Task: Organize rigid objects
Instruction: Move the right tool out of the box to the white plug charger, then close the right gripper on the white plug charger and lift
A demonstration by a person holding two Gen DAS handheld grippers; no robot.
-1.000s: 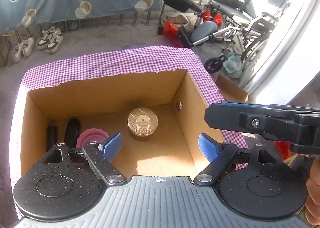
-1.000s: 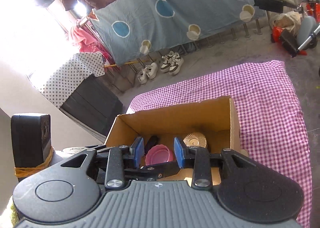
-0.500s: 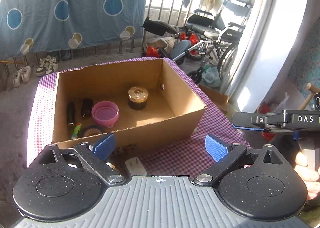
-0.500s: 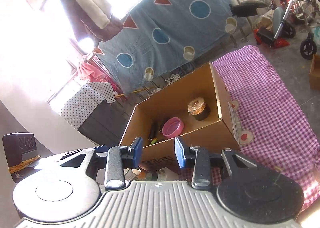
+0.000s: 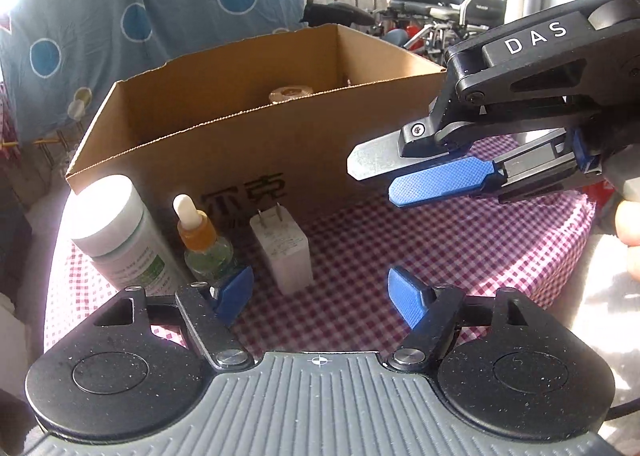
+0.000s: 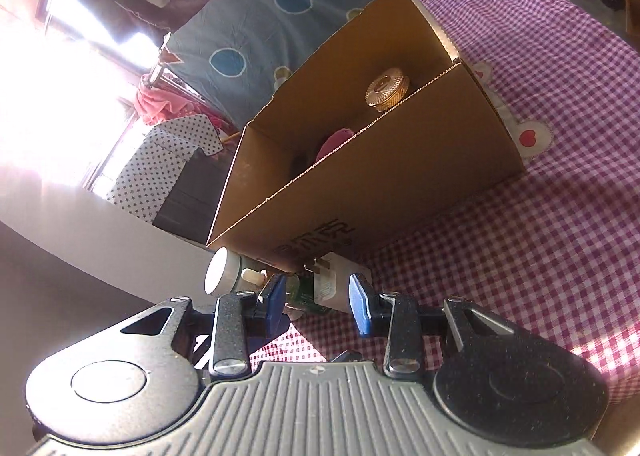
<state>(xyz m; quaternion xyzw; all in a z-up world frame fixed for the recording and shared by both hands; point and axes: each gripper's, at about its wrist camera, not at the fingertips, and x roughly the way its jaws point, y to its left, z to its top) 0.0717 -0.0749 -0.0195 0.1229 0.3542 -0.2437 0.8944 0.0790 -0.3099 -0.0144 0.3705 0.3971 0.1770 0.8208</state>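
My left tool [image 5: 320,292] hangs low over the checked cloth [image 5: 440,248] that covers the surface, its blue pads spread but drawing together, with nothing between them. Just ahead of it, in a row against the front wall of the cardboard box [image 5: 256,144], stand three things: a white-capped bottle [image 5: 116,232] on the left, a small dropper bottle [image 5: 202,240] with amber liquid next to it, and a white plug adapter [image 5: 284,252] standing upright with its two prongs up. The adapter sits a little left of the middle of my left tool's gap, and the dropper bottle is just behind the left pad. My right tool [image 5: 432,172] reaches in from the right side of that view, above the cloth and near the box's front right corner; its pads are parted by a modest gap and pinch nothing. From the right tool's own camera [image 6: 316,302] the same three things show beyond the pads: the white-capped bottle [image 6: 222,272], the dropper bottle [image 6: 256,276] and the adapter [image 6: 334,284], all apart from the pads. Inside the box [image 6: 360,184] I can see a jar with a gold ridged lid [image 6: 386,90] near the far right corner and part of a pink thing [image 6: 334,140] further left; the rest of the box floor is hidden by its front wall.
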